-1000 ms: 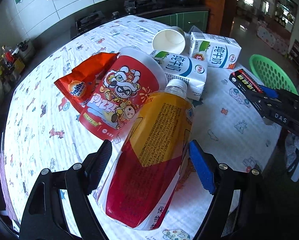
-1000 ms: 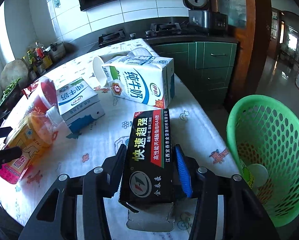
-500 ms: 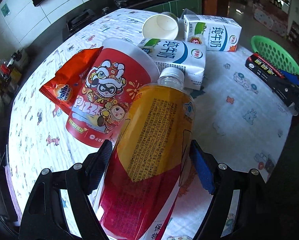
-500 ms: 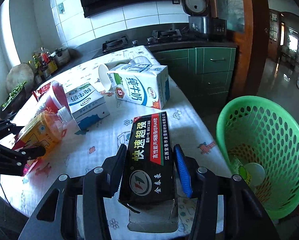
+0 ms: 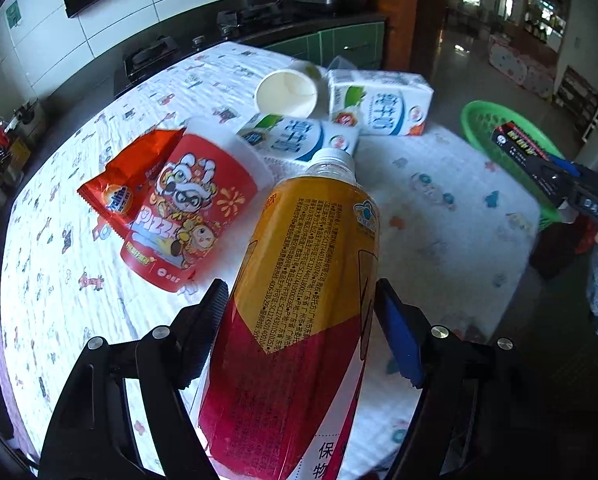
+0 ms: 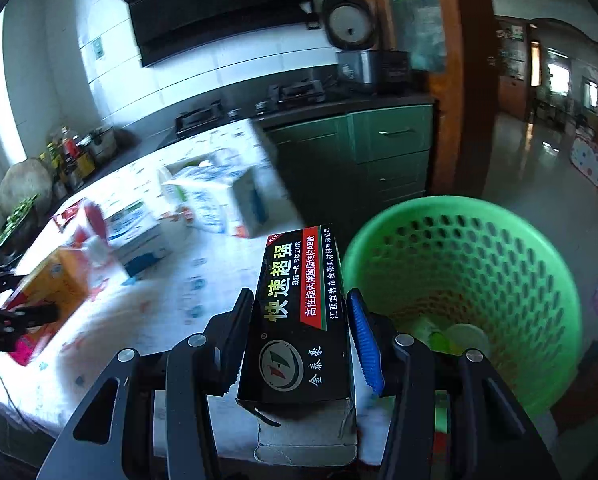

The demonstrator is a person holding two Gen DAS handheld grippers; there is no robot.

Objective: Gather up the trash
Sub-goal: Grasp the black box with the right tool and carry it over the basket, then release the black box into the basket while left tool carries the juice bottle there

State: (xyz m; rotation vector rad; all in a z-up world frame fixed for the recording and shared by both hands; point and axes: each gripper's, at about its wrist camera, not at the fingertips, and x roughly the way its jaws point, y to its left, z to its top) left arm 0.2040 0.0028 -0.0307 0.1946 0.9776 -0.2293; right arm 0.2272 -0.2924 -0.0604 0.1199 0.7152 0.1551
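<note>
**Bottle and black box held near the green basket**

A yellow-and-red labelled bottle [image 5: 299,304], white cap forward, is gripped between the closing pads of the left tool [image 5: 299,332], above the patterned counter [image 5: 439,216]. A black carton [image 6: 299,320] with yellow lettering, its near flap torn open, is clamped in the right tool [image 6: 299,336], apparently beside the green basket [image 6: 539,272].

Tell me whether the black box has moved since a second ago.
Yes. The black box, in the right gripper, has shifted off the table toward the green basket.
</note>
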